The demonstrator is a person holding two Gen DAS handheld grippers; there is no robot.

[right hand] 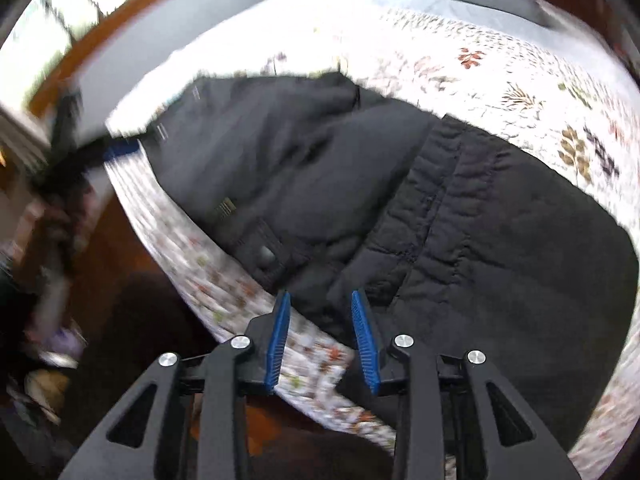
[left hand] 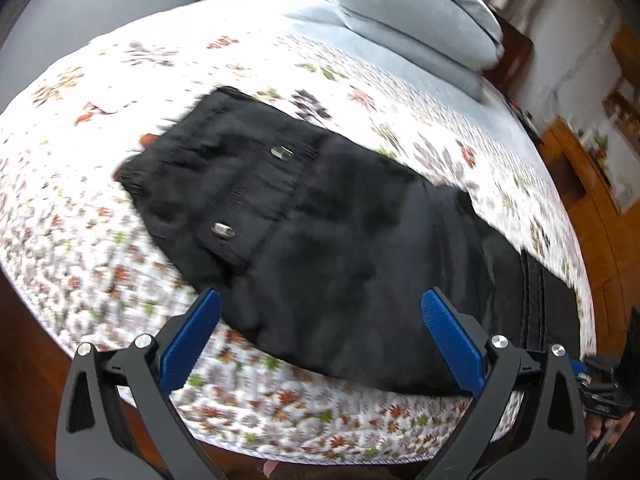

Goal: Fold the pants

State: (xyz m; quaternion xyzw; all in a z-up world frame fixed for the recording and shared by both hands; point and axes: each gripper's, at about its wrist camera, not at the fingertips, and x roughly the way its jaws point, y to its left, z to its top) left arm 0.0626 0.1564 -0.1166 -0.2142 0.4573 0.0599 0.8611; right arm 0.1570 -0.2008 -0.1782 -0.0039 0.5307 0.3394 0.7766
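The black cloth pants (left hand: pixel 340 216) lie bunched on the flowery white bed quilt (left hand: pixel 248 64), so both grippers, left (left hand: pixel 320 336) and right (right hand: pixel 322 340), jaws apart and empty, should grab the near pants edge evenly.

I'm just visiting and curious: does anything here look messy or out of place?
The black pants lie rumpled, not flat, on the floral bedspread. In the right wrist view one part is bunched in folds, and fabric droops over the bed's edge. Both grippers, left and right, are open, holding nothing.
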